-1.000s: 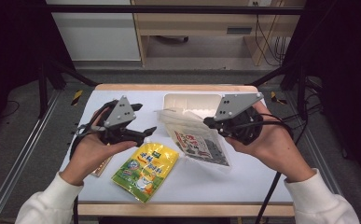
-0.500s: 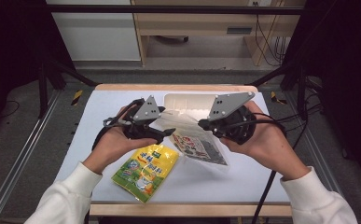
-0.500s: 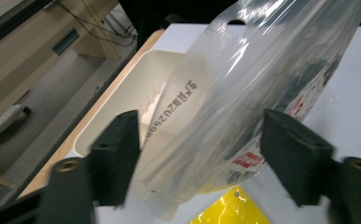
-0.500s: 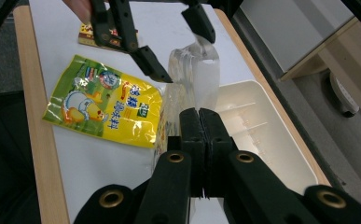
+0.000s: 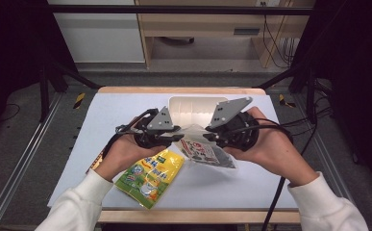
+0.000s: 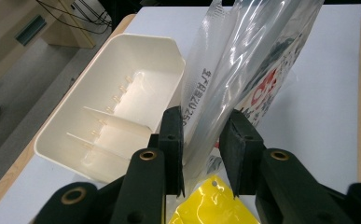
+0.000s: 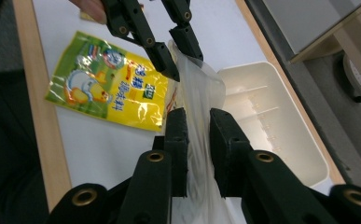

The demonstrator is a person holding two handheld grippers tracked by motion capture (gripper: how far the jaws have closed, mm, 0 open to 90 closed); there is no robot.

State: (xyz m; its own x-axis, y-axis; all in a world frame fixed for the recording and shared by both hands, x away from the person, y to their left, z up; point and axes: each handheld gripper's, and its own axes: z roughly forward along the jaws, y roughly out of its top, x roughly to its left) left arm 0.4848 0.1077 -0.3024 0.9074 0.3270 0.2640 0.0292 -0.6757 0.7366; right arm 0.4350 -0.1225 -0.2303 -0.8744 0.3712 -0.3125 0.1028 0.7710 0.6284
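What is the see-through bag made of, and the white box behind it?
The bag looks like thin glossy plastic film: light glints on it, it creases, and the table shows through. The box seems hard, smooth cream plastic, judging by its stiff moulded walls and thin dividers.

The right gripper [image 7: 197,140] rose from six o'clock, its jaws just opening, a clear bag [image 7: 197,98] between them. At twelve o'clock the left gripper [image 7: 180,56] pinched the bag's far edge. A yellow packet [image 7: 106,84] lay at ten o'clock, a white tray [image 7: 281,130] at three o'clock on the counter [image 7: 99,154].
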